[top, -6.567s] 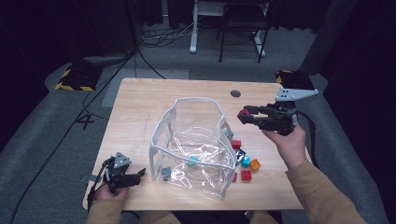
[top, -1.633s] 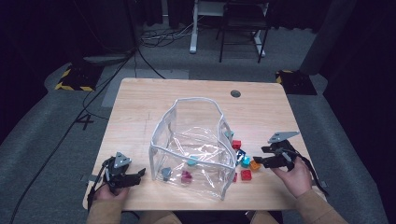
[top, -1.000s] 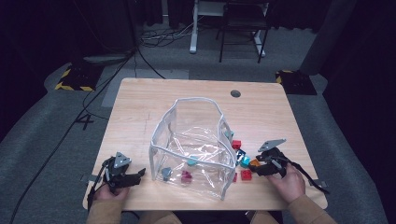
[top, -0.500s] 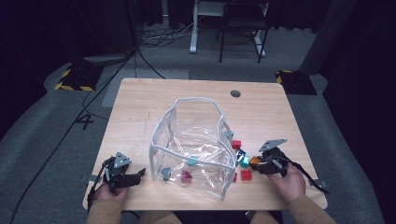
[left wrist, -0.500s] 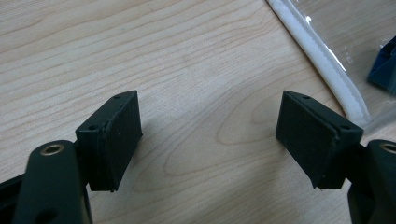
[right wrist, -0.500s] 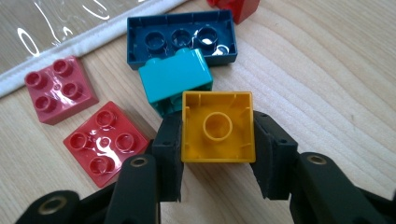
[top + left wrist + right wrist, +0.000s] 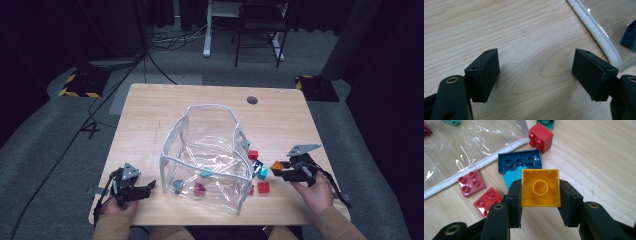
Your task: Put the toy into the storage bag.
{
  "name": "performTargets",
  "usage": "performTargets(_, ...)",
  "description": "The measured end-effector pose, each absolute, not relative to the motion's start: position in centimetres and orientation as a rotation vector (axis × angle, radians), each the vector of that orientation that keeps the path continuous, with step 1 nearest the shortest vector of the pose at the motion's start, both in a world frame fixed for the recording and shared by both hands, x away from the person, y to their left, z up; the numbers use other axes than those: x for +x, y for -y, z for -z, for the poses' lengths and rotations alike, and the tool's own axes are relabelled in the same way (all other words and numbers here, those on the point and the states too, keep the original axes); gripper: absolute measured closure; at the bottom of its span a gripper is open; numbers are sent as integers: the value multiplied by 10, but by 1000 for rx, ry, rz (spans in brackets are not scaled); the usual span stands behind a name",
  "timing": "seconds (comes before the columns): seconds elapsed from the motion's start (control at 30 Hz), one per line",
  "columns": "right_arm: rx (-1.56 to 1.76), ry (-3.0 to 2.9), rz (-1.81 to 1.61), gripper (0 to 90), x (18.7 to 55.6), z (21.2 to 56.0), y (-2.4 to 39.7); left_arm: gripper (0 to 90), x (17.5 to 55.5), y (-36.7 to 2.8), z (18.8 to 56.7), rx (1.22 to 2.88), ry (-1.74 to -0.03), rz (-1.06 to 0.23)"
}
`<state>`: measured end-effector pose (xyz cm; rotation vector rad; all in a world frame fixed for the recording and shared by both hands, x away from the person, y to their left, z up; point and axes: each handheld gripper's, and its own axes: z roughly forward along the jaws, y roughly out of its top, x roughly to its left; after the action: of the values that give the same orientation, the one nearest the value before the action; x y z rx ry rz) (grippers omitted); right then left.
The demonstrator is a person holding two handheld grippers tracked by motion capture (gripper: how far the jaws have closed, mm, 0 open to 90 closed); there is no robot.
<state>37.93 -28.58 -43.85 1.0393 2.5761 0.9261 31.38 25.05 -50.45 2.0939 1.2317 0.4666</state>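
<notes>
Orange brick point(image 7: 540, 187): clamped between the two pads of the right claw point(image 7: 540, 202), hollow underside facing the camera, lifted clear of the desk point(image 7: 599, 165); in the high view it shows as an orange block point(image 7: 276, 165) at the claw's tip, just right of the clear pouch.
Right claw: its jaws have just been closing and now press on both sides of the orange brick; the person's right hand point(image 7: 315, 187) holds it near the desk's right edge.
Left claw point(image 7: 535, 70): jaws spread wide with bare wood between them, gripping nothing; it rests low over the desk's front-left corner in the left hand point(image 7: 117, 202).
Clear pouch point(image 7: 207, 155): a see-through plastic bag with white zip trim, standing open at mid-desk, between the two claws; its white edge point(image 7: 596, 27) lies just beyond the left claw.
Bricks in the pouch: a teal one point(image 7: 205, 173), a grey one point(image 7: 178, 185) and a magenta one point(image 7: 199, 188) on its floor.
Loose bricks: a dark blue plate point(image 7: 520, 161) and a cyan piece point(image 7: 511, 178) lie below the held brick, touching each other; three red squares point(image 7: 541, 137) point(image 7: 471, 183) point(image 7: 486, 201) lie on the wood nearby.
</notes>
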Motion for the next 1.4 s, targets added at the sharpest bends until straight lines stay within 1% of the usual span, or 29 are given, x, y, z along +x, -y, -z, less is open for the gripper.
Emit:
performTargets(0.5, 943, -2473, -1128, 587, 377, 374, 285, 227, 314, -250, 505, 2091, -1233, -466)
performTargets(0.93, 906, -2404, -1247, 587, 379, 334, 284, 227, 314, -250, 505, 2088, -1234, -466)
performTargets(1.4, 769, -2429, -1297, 587, 385, 297, 253, 213, 315, -250, 505, 2094, -1230, -463)
